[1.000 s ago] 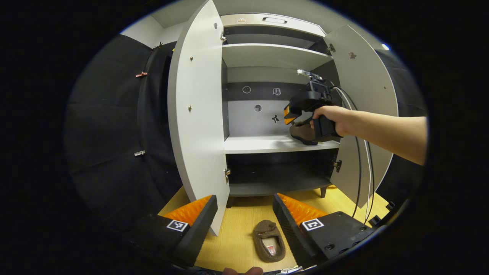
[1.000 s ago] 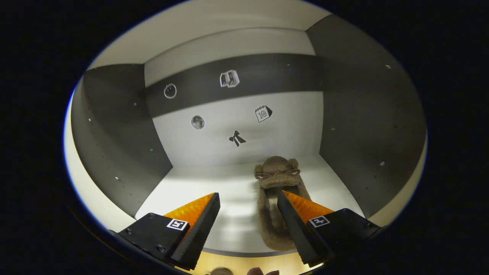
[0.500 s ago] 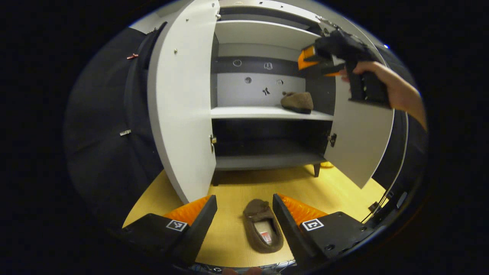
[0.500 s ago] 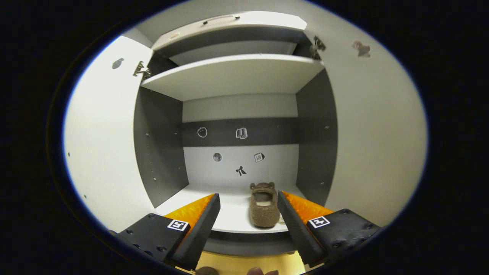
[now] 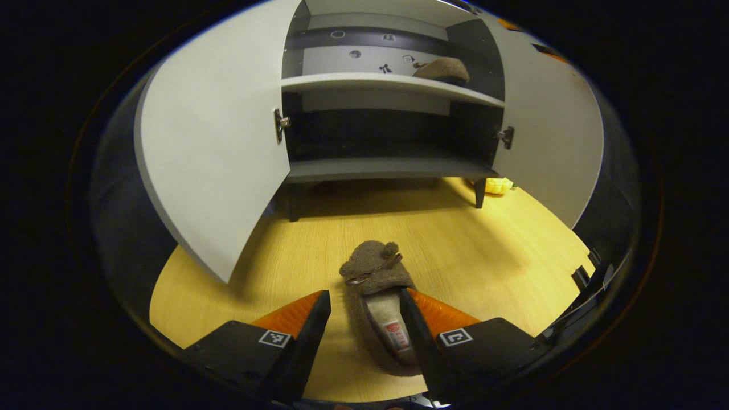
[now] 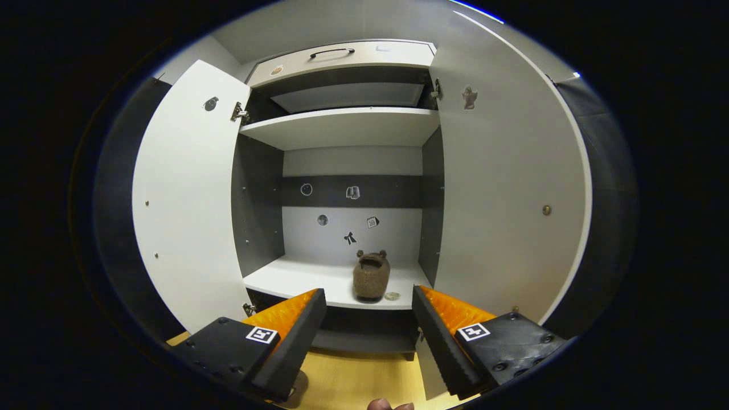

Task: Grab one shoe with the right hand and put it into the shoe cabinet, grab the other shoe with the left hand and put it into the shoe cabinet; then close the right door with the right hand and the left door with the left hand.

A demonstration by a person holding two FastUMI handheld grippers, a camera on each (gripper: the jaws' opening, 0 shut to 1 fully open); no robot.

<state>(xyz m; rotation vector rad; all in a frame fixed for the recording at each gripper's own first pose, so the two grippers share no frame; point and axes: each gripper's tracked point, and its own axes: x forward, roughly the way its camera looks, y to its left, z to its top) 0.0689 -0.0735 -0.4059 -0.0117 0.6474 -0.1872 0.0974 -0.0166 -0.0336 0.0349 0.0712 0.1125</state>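
Both doors [image 6: 188,199] stand wide; floor shoe [image 5: 379,296] between open left hand-held gripper [image 5: 364,330] fingers.

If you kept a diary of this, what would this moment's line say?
first shoe: on shelf | second shoe: on floor | left gripper: open, straddling it | right gripper: open, empty | doors: open

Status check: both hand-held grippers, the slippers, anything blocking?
Left hand-held gripper open, straddling floor slipper. Right hand-held gripper open, empty. Other slipper shelved. Both doors open; path clear.
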